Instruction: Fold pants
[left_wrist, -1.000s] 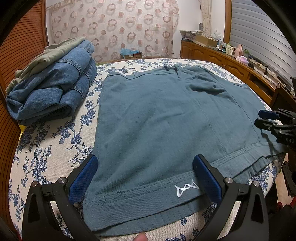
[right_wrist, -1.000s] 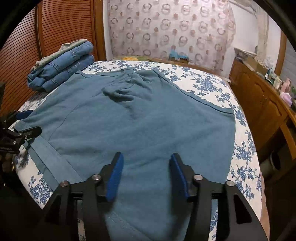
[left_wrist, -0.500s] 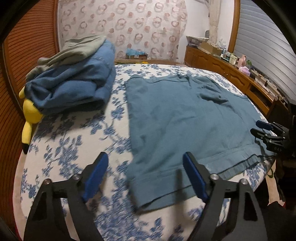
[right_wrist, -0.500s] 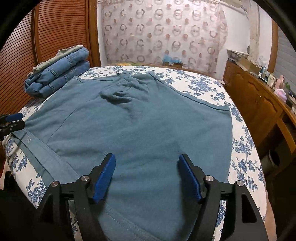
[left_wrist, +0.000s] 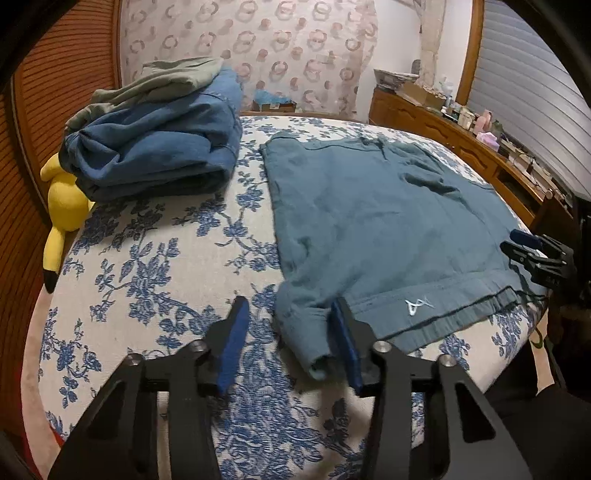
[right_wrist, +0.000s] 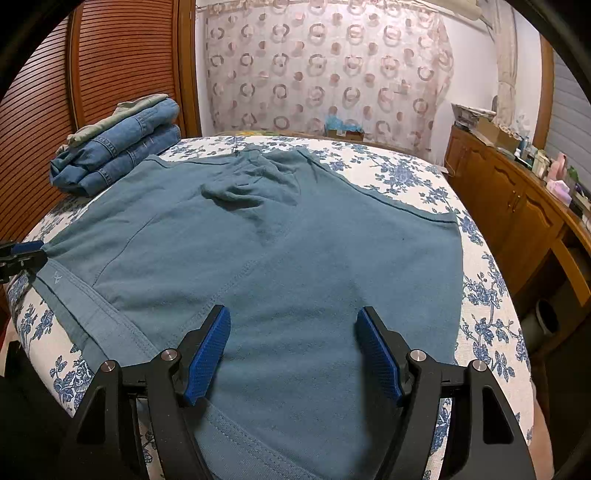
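The blue-green pants (right_wrist: 295, 236) lie spread flat on the bed (left_wrist: 155, 266), which has a white cover with blue flowers. In the left wrist view, the left gripper (left_wrist: 291, 332) is at 6 o'clock, at the corner of the waistband. Its jaws have just been closing; the bunched corner of the pants lies between them and touches the right pad, but the left pad is still apart from the cloth. In the right wrist view, the right gripper (right_wrist: 293, 350) hangs over the pants at 6 o'clock with its jaws wide apart, holding nothing. A pile of folded jeans (left_wrist: 155, 147) lies at 10 o'clock, with a yellow plush toy (left_wrist: 62, 210) beside it.
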